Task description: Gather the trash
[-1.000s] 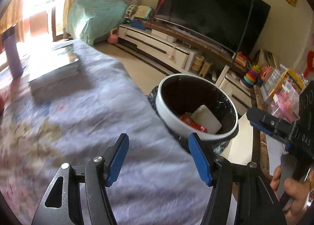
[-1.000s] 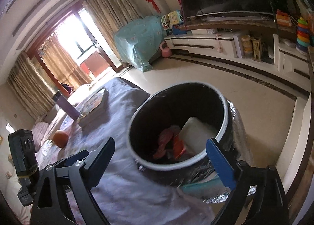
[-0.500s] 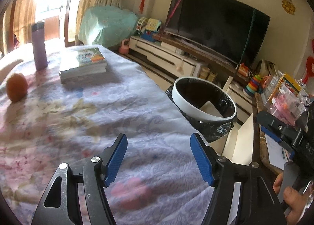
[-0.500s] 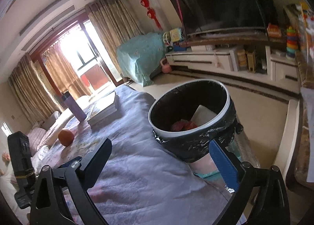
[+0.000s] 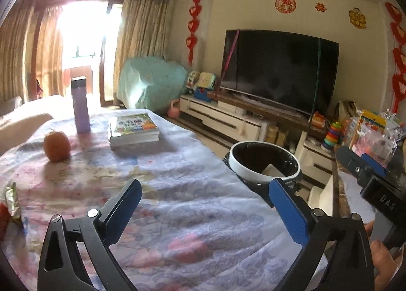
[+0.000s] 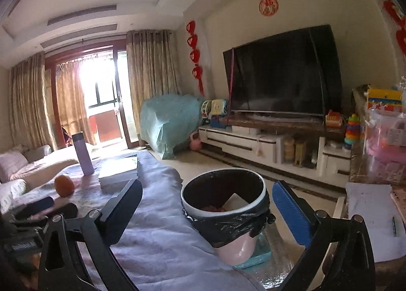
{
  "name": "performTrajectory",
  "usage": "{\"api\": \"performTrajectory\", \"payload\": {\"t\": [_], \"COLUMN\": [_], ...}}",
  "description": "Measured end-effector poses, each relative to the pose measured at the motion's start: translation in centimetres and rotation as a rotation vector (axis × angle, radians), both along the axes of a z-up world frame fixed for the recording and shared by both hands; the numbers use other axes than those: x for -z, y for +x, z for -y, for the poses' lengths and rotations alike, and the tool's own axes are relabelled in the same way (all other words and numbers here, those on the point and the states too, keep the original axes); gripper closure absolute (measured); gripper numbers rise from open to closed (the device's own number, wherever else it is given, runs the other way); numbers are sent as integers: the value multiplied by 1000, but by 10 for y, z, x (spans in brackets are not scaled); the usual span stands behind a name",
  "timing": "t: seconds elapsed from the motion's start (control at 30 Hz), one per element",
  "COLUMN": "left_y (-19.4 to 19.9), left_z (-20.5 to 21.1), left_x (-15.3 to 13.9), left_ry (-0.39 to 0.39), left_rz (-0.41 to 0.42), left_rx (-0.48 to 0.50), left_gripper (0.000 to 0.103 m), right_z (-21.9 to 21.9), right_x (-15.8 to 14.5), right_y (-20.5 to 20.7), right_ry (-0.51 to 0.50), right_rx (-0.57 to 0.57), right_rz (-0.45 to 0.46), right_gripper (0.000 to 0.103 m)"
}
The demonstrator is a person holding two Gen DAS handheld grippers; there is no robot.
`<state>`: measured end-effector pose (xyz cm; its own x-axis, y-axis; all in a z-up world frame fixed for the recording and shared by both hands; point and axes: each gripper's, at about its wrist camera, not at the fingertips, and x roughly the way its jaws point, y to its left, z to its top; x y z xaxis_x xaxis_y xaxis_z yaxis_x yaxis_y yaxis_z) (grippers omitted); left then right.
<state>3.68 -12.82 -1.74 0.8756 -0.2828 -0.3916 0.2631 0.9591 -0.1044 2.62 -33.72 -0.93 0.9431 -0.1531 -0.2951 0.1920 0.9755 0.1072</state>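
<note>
The trash bin [image 5: 264,176] [image 6: 203,211] is white-rimmed with a black liner and stands on the floor beside the cloth-covered table [image 5: 177,202]. Inside it lie a white piece [image 6: 237,202] and red wrappers [image 6: 212,207]. A crumpled foil wrapper [image 5: 11,199] lies on the table at the far left edge. My left gripper [image 5: 205,185] hovers over the table, its jaws opening with nothing between them. My right gripper [image 6: 206,185] faces the bin from short of it, jaws opening and empty. It also shows at the right edge of the left wrist view [image 5: 368,171].
An orange [image 5: 57,146], a purple bottle [image 5: 80,104] and a stack of books [image 5: 133,129] stand at the table's far end. A TV [image 6: 281,72] on a low cabinet [image 6: 253,146] fills the far wall. A side table with papers [image 6: 370,217] is to the right.
Both grippers have drawn back from the bin and tilted up, so the bin looks smaller and farther. The left jaws have spread much wider; the right jaws a little.
</note>
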Motion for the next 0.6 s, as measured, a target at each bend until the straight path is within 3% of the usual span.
{"api": "performTrajectory", "payload": {"t": [0.3, 0.6], "left_y": [-22, -31], "left_z": [14, 10], "left_x": [24, 26], "left_ry": [88, 79], "left_rz": [65, 81], "left_rx": [-82, -130], "left_gripper": [1, 1], "right_z": [0, -1], "right_x": [23, 24], "right_y": [-10, -16], "right_ry": [0, -19], "right_rx": [7, 8], "right_rz": [-33, -37], "right_gripper": [0, 0]}}
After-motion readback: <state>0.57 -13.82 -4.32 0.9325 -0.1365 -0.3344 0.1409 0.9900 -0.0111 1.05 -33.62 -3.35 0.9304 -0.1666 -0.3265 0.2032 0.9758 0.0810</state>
